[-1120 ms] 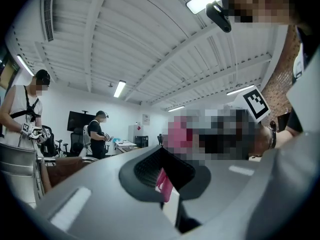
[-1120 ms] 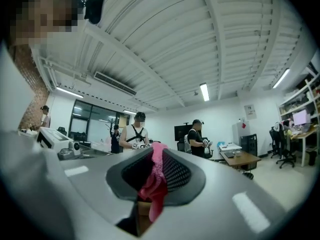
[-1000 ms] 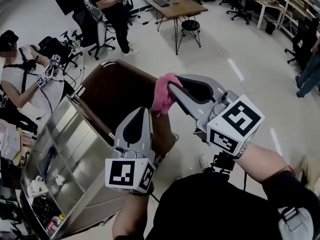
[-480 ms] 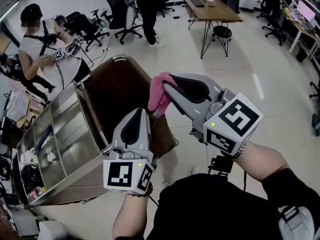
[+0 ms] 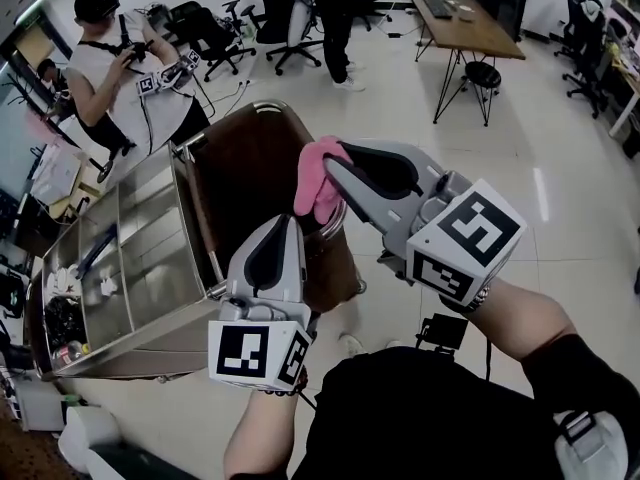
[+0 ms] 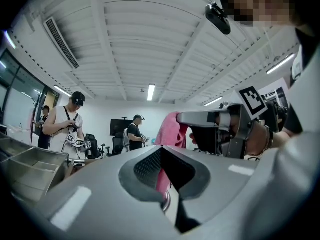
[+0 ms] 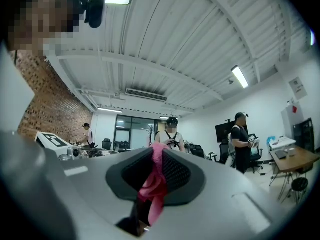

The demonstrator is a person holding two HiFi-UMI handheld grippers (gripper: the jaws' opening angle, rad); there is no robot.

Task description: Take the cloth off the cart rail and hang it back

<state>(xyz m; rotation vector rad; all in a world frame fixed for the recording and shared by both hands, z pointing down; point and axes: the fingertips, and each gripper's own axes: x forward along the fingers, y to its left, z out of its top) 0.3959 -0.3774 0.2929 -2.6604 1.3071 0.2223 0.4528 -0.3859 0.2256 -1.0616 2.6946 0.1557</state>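
Observation:
A pink cloth [image 5: 315, 176] hangs in the air above the steel cart [image 5: 150, 268], off its curved chrome rail [image 5: 262, 109]. My right gripper [image 5: 330, 168] is shut on the cloth's upper end; pink folds fill its jaws in the right gripper view [image 7: 152, 186]. My left gripper [image 5: 293, 221] sits just below and to the left, jaws together, with the cloth's lower end [image 6: 162, 176] running between them. In the left gripper view the cloth [image 6: 172, 129] rises to the right gripper [image 6: 200, 118]. Both grippers point slightly upward, over the cart's brown end.
The cart's steel bins hold small items [image 5: 60, 323] at the left. A person [image 5: 120, 63] stands beyond the cart, another person [image 5: 335, 8] stands farther back by office chairs [image 5: 205, 33]. A wooden desk [image 5: 465, 13] and a stool [image 5: 485, 73] stand at the upper right.
In the head view the cart, people and desk have slid rightward and downward. Both grippers keep the same hold on the cloth and the same spacing.

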